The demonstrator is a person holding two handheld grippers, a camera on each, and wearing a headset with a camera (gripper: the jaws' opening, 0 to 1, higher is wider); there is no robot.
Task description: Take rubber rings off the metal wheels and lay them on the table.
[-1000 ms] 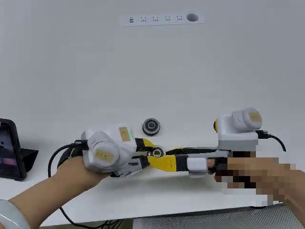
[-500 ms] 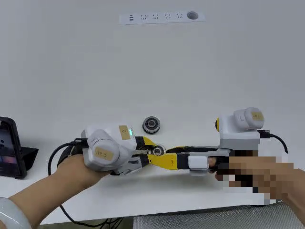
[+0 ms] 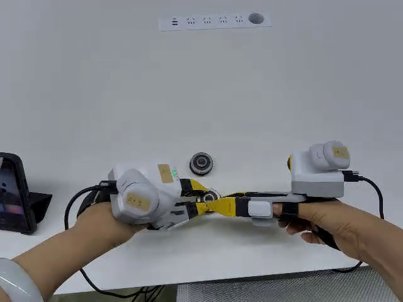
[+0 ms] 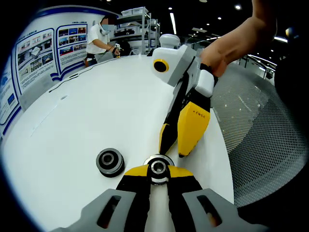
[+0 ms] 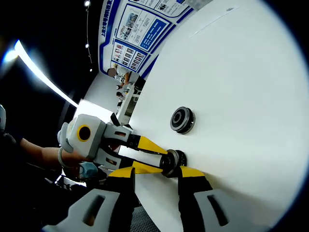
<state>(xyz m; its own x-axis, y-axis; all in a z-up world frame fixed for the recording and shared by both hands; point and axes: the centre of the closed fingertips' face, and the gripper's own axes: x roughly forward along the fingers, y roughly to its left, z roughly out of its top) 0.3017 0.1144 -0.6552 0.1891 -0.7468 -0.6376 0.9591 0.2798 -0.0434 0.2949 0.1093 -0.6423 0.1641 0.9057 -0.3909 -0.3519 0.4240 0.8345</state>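
Observation:
A small metal wheel (image 3: 209,197) with a black rubber ring is held just above the white table (image 3: 252,100), between both grippers. My left gripper (image 3: 201,195) comes from the left and is shut on the wheel (image 4: 158,167). My right gripper (image 3: 213,205) reaches in from the right, with its yellow jaws closed on the wheel's rubber rim (image 5: 174,162). In the left gripper view the right gripper (image 4: 172,152) points down at the wheel. A second wheel (image 3: 201,163) with its ring on lies flat on the table just behind.
A white power strip (image 3: 214,22) lies at the table's far edge. A dark phone on a stand (image 3: 12,195) sits at the left. Black cables (image 3: 74,211) trail off the front edge, and one (image 3: 371,189) runs from the right gripper.
The right gripper's yellow jaws look narrower and sit slightly higher at the wheel. The left gripper and the loose wheel have stayed put.

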